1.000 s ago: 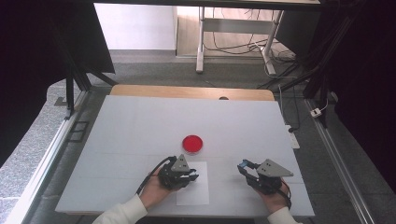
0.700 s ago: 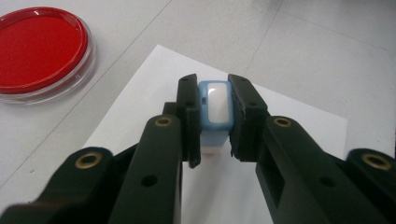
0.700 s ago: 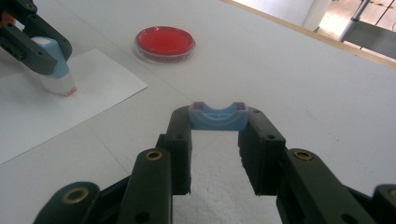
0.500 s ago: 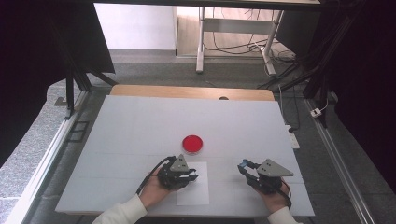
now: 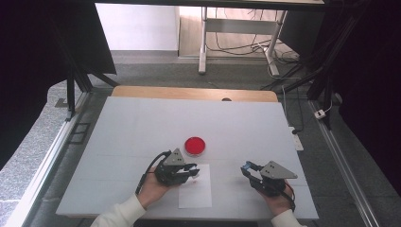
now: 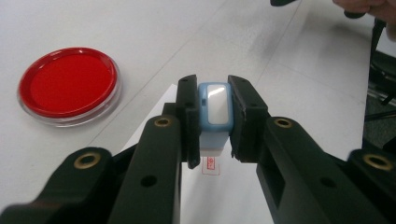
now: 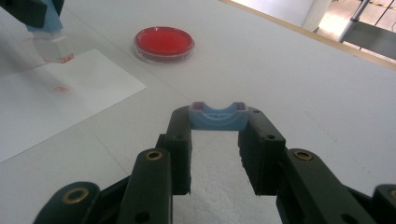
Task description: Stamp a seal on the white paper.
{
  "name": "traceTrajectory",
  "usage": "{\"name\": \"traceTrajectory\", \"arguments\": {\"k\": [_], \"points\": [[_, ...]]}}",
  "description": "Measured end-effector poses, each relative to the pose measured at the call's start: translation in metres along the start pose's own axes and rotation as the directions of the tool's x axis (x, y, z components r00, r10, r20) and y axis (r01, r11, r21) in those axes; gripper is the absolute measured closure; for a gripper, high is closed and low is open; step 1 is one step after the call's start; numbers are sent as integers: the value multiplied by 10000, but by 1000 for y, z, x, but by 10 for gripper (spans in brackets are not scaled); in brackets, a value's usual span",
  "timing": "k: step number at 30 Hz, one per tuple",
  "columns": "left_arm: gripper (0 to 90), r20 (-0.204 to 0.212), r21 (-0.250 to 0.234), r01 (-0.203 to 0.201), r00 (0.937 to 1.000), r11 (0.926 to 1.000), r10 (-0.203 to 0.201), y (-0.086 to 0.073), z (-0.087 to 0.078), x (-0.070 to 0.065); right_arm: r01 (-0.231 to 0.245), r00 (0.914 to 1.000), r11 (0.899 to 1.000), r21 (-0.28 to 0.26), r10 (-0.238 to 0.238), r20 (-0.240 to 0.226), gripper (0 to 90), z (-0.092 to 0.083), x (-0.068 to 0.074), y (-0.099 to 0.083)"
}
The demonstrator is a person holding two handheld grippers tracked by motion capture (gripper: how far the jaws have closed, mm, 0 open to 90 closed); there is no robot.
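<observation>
Nothing's really budged since a second ago, both hands parked.

My left gripper [image 6: 215,116] clamps the stamp [image 6: 215,114] over the paper [image 5: 195,191]; my right gripper [image 7: 218,122] pinches its blue cap [image 7: 218,116]. Printed mark's unreadable.

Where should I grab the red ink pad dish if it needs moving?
Grip the red ink pad dish across its clear raised rim, coming from above with the jaws straddling opposite edges. It is round, shallow and lies flat, so a side approach finds little wall. Both hand-held grippers are occupied, so one must be emptied first.
</observation>
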State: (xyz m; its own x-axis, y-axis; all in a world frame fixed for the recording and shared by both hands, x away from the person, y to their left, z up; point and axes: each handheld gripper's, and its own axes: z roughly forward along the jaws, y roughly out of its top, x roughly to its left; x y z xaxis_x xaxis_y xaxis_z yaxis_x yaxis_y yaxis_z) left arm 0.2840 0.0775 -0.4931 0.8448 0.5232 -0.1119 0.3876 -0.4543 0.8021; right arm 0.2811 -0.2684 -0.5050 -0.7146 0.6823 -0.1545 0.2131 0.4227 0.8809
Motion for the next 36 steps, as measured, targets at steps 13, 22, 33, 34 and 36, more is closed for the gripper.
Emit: {"name": "traceTrajectory", "arguments": {"k": [13, 22, 33, 34, 36], "points": [[747, 323, -711, 612, 9977, 9956, -591, 6, -12, 8, 11, 10000, 10000, 4, -11, -4, 652, 0, 0, 0], [747, 346, -1230, 748, 9969, 9896, -710, 20, -25, 9, -9, 10000, 10000, -13, 9, -26, 652, 1, 0, 0], [747, 331, -1422, 1014, 9947, 9846, -977, 26, -34, 16, 7, 10000, 10000, 41, -7, -4, 652, 1, 0, 0], [748, 326, -1442, 1020, 9946, 9843, -983, 27, -36, 17, 6, 10000, 10000, 42, -6, -3, 652, 1, 0, 0], [748, 336, -1497, 1064, 9942, 9830, -1025, 29, -38, 18, 10, 10000, 10000, 43, -10, -1, 652, 1, 0, 0]]}}
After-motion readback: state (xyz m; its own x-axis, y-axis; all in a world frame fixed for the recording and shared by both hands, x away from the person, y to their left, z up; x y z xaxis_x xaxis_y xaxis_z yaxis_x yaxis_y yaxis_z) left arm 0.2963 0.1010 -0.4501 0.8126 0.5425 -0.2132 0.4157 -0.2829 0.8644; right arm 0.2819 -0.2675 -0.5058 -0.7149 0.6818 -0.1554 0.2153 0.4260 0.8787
